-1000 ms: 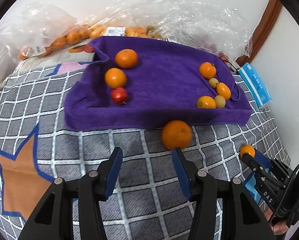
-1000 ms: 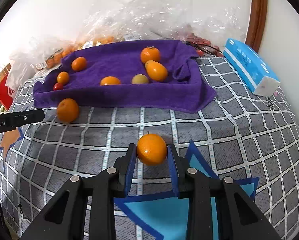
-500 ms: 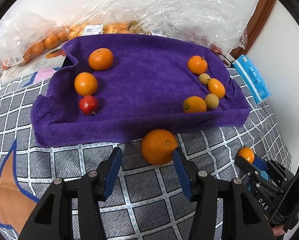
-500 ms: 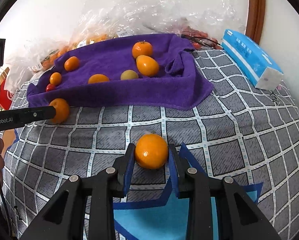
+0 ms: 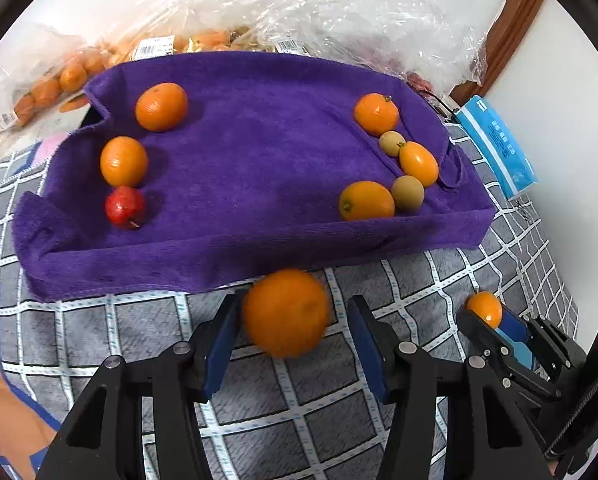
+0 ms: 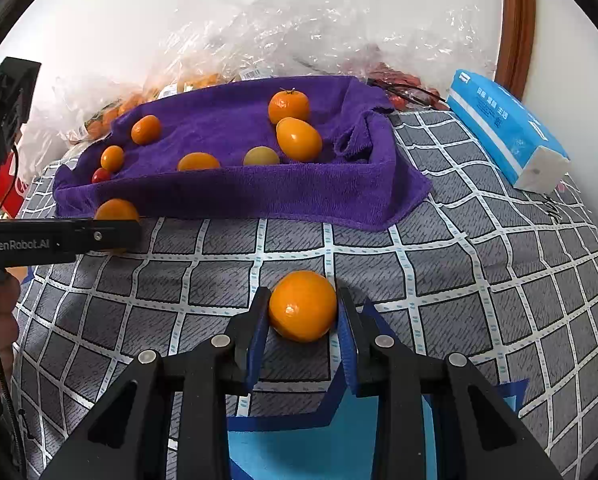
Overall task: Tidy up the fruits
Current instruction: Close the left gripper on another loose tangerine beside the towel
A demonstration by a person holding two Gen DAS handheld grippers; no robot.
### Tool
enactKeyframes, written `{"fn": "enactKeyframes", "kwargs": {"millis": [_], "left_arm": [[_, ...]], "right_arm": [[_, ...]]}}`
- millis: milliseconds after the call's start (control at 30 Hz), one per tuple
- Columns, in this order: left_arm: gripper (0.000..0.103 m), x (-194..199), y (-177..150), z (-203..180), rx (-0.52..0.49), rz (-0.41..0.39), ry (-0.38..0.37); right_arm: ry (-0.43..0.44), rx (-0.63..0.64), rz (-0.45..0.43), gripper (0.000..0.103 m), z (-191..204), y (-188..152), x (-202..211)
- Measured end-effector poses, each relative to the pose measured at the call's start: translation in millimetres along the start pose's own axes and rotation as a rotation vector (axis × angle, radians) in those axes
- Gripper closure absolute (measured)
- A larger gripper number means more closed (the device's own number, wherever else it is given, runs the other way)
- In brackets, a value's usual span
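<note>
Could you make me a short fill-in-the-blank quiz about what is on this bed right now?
1. The single red fruit lies on the ____ towel.
2. The right tool is shut on an ____.
3. The left tool has its two fingers ____ around a second orange, a gap showing on one side.
4. The tissue pack by the wall is ____.

Missing words: purple; orange; open; blue

A: Where's the fruit at?
B: Most sits on the purple towel: oranges plus one red fruit at left. One orange lies just off its front edge, another further out on the checked cover.
</note>
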State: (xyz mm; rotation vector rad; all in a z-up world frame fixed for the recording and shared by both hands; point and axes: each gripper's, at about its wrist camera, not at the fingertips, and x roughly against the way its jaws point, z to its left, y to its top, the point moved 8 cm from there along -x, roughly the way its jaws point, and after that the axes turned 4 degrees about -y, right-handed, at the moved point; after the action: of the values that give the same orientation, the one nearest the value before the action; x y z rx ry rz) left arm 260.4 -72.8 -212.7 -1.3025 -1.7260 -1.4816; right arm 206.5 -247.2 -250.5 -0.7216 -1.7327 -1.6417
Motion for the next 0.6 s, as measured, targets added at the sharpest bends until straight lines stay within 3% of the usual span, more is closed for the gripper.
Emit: {"fn": "enactKeyframes", "kwargs": {"millis": [133,200,600], "left_arm": [[0.056,-0.4,2.4,-0.4,-0.002,-0.012,-0.001],[0.066,-0.3,2.6,0.5,-0.006,-0.016,0.009],[0.065,2.0,-4.2,0.4,-0.029,-0.045,0.003]], "right_arm": [[-0.005,0.001,-0.008,0.072,-0.2,-0.2,0.1],[-0.007,-0.001,-0.011,0.072,-0.4,0.1,-0.3],[-0.002,0.02,-0.01,0.066,1.5,0.9,-3.3]]}}
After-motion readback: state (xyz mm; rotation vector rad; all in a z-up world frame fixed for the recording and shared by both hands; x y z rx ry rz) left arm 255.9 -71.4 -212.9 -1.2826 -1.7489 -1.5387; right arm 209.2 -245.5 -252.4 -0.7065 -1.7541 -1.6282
